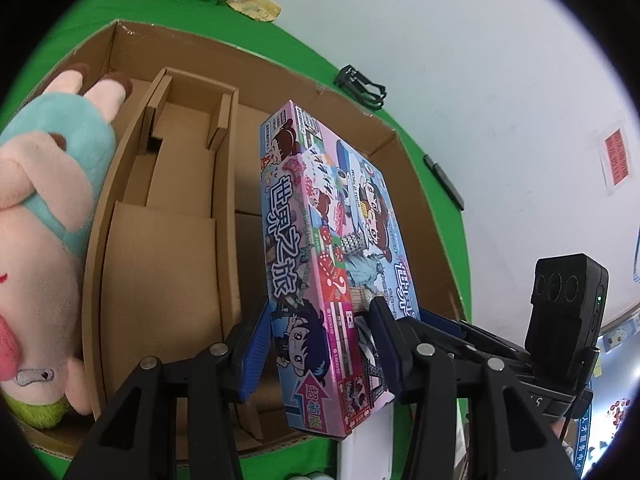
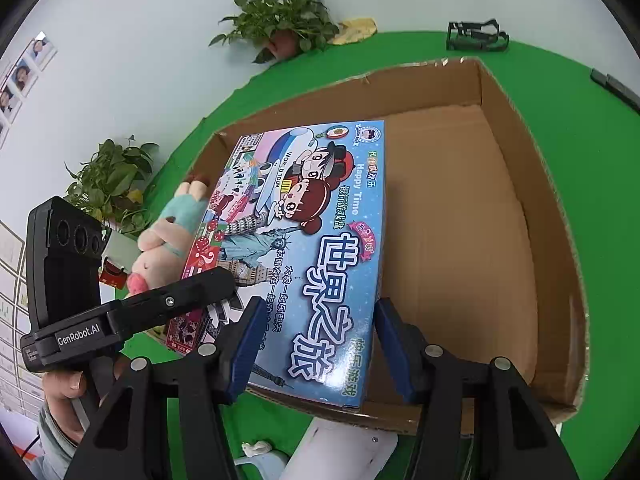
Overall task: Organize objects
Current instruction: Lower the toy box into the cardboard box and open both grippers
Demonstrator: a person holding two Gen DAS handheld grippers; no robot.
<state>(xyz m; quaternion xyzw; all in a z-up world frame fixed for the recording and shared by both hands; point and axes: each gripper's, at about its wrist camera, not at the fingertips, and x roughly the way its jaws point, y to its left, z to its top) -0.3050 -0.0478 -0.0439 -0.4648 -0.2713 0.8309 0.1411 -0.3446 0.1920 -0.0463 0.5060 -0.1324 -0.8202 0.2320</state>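
A colourful board game box [image 1: 320, 248] with cartoon figures is held on edge over an open cardboard box [image 1: 168, 208]. My left gripper [image 1: 320, 344] is shut on the game box's near end. My right gripper [image 2: 314, 344] clamps the same game box [image 2: 316, 232] from the other side, above the bare floor of the cardboard box [image 2: 452, 220]. A pink plush doll with a teal top [image 1: 44, 216] lies in the cardboard box's left part; it also shows in the right wrist view [image 2: 168, 232].
Cardboard dividers [image 1: 192, 152] stand inside the box. The box sits on a green cloth [image 2: 560, 80]. A black wire holder [image 2: 476, 36], a dark flat object [image 1: 444, 180] and potted plants [image 2: 280, 24] lie around it.
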